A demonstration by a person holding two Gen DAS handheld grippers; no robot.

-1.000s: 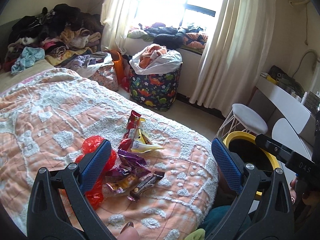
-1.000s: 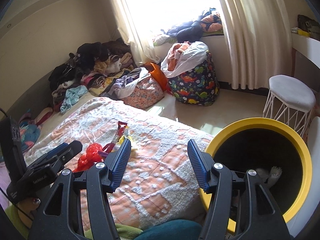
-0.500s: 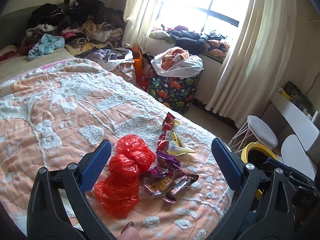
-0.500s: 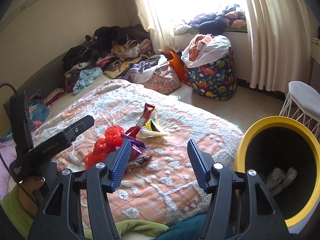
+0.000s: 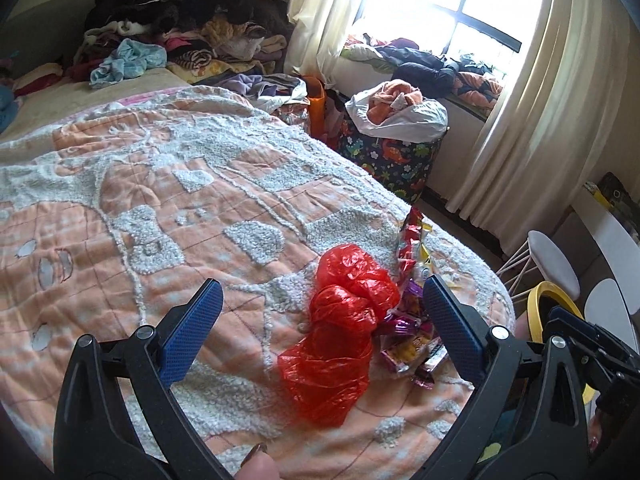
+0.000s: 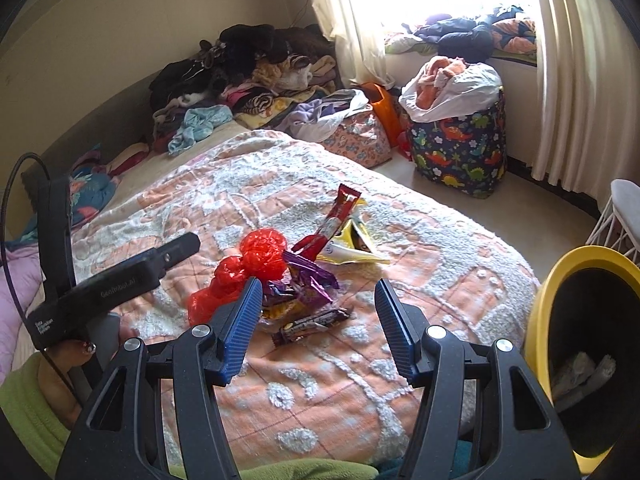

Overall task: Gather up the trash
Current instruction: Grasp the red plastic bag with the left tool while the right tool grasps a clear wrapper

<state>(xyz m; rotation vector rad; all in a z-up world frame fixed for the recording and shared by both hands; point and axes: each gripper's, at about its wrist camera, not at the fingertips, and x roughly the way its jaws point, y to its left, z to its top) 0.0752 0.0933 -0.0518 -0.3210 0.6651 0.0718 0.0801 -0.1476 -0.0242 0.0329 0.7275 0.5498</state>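
A pile of trash lies on the orange and white bedspread (image 5: 160,216): a crumpled red plastic bag (image 5: 340,332), purple wrappers (image 6: 308,276), a brown bar wrapper (image 6: 312,324), a red wrapper (image 6: 336,216) and a yellow wrapper (image 6: 348,252). My left gripper (image 5: 320,328) is open and empty, held over the red bag. My right gripper (image 6: 318,320) is open and empty, just short of the brown wrapper. A yellow-rimmed black bin (image 6: 580,344) stands at the right beside the bed, with some trash inside.
Piled clothes (image 5: 180,32) cover the far end of the bed. A dinosaur-print bag (image 6: 460,148) full of laundry and a floral bag (image 6: 356,136) stand on the floor by the curtained window. A white stool (image 5: 552,264) stands near the bin.
Both grippers have swung left from the bin toward the trash pile. The red bag now lies between the left gripper's fingers in view. The bin has shifted to the right edge.
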